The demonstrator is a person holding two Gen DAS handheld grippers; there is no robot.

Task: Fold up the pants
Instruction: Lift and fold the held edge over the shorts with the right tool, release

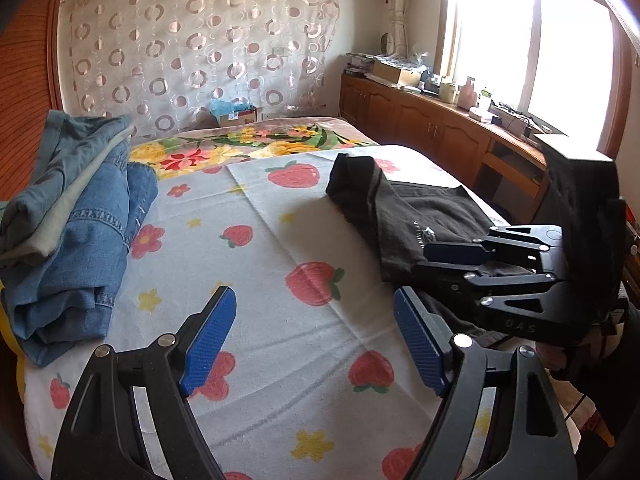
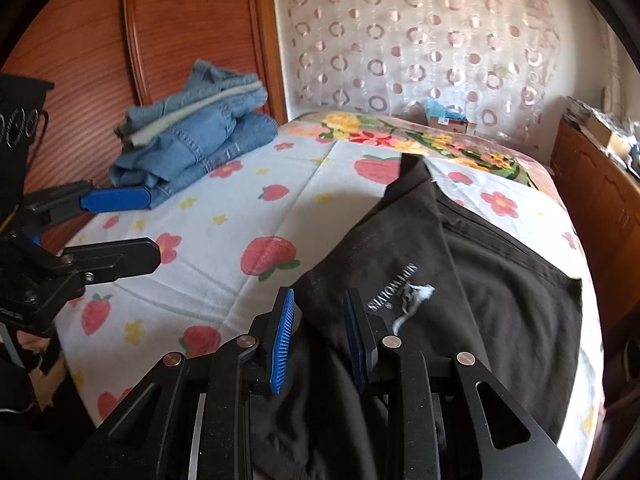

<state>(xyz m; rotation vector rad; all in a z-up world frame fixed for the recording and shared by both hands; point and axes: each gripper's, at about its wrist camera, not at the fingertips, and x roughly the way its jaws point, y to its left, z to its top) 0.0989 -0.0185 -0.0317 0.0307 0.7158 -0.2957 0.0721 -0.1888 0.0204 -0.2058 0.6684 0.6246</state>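
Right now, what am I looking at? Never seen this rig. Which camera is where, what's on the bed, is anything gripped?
There is no robot arm here: a person holds a two-finger gripper in each hand, and each gripper carries a fisheye camera looking forward along its own fingers. One picture is from the left gripper, the other from the right gripper; each also catches the other gripper at its edge.

The surface is a bed with a strawberry-print sheet. The black pants, partly folded, lie on the right side. A stack of folded jeans sits at the far left, by the wooden panel.

The left gripper is wide open over bare sheet and holds nothing. The right gripper's jaws stand narrow above the pants' near edge; its pads do not look pressed on the cloth, so nothing seems to be gripped.
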